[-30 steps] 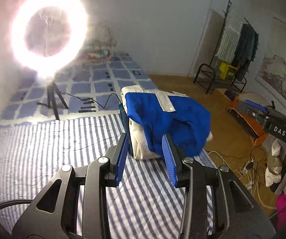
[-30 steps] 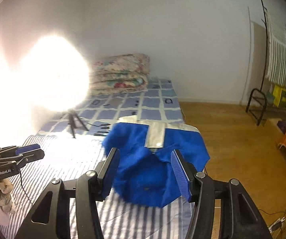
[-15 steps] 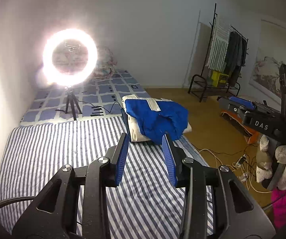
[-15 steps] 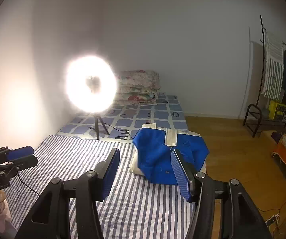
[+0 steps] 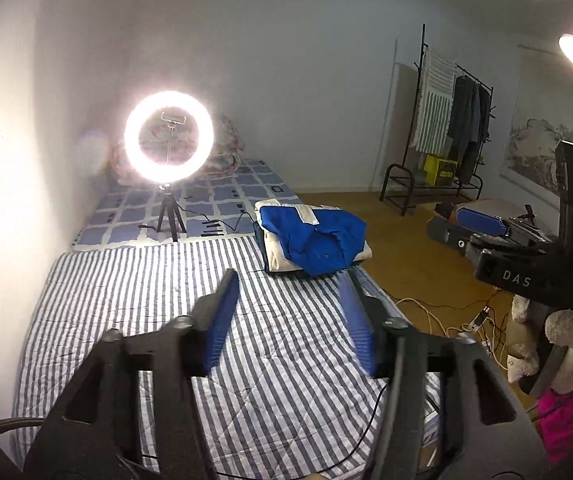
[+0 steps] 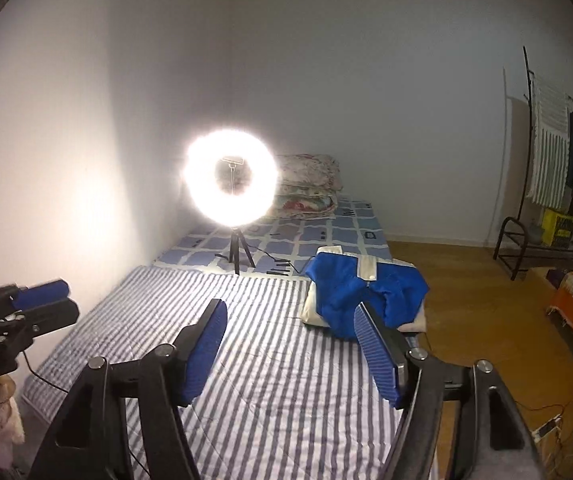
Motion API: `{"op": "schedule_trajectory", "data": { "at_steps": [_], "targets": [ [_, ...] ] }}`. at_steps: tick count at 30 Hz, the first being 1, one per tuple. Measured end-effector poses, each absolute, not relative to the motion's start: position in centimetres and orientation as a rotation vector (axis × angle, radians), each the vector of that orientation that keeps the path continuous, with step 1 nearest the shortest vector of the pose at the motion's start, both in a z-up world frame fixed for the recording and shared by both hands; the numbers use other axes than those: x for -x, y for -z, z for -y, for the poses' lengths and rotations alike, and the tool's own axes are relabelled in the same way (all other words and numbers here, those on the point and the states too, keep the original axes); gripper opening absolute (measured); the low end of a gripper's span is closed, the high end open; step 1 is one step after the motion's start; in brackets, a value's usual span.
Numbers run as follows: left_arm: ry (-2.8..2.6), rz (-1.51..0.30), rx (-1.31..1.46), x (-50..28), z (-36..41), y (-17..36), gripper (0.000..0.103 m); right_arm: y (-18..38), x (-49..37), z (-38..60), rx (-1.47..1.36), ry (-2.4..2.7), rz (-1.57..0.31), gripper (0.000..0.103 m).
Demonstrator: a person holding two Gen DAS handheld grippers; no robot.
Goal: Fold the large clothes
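A folded blue and cream jacket (image 5: 314,238) (image 6: 362,298) lies on top of a small stack of folded cream cloth at the bed's far right edge. My left gripper (image 5: 288,280) hangs over the striped sheet (image 5: 146,300), well short of the jacket, its jaws opening with nothing between them. My right gripper (image 6: 288,310) is likewise back from the jacket above the striped sheet (image 6: 270,360), jaws opening and empty. Each gripper shows at the edge of the other's view: the right gripper (image 5: 486,228) at the right, the left gripper (image 6: 42,300) at the left.
A lit ring light on a tripod (image 5: 168,148) (image 6: 232,178) stands on the checked cover with a cable beside it. Folded quilts (image 6: 306,190) lie by the wall. A clothes rack (image 5: 446,132) stands across the wooden floor; cables (image 5: 446,308) lie beside the bed.
Both grippers have pulled back and risen from the jacket, which now lies let go on the stack and looks smaller. Both pairs of jaws stand wider than before.
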State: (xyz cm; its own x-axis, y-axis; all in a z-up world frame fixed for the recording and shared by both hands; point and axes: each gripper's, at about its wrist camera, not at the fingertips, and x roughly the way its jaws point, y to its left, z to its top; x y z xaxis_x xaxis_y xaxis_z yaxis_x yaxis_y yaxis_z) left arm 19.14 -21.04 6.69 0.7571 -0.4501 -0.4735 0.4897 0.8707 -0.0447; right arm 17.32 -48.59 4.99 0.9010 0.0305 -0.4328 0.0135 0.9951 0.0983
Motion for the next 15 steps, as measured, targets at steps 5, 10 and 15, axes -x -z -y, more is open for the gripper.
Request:
{"op": "schedule_trajectory", "data": {
  "at_steps": [5, 10, 15],
  "targets": [
    [0.505, -0.479, -0.076, -17.8, 20.4, -6.2, 0.069, -5.1, -15.3, 48.0, -0.095, 0.009, -0.438, 0.081],
    [0.499, -0.500, -0.088, -18.0, 20.3, -5.8, 0.075, -4.7, -14.5, 48.1, -0.106, 0.035, -0.435, 0.091],
    [0.486, -0.499, -0.090, -17.3, 19.8, -4.6, 0.085, -4.0, -13.4, 48.2, -0.130, 0.074, -0.428, 0.100]
  ]
}}
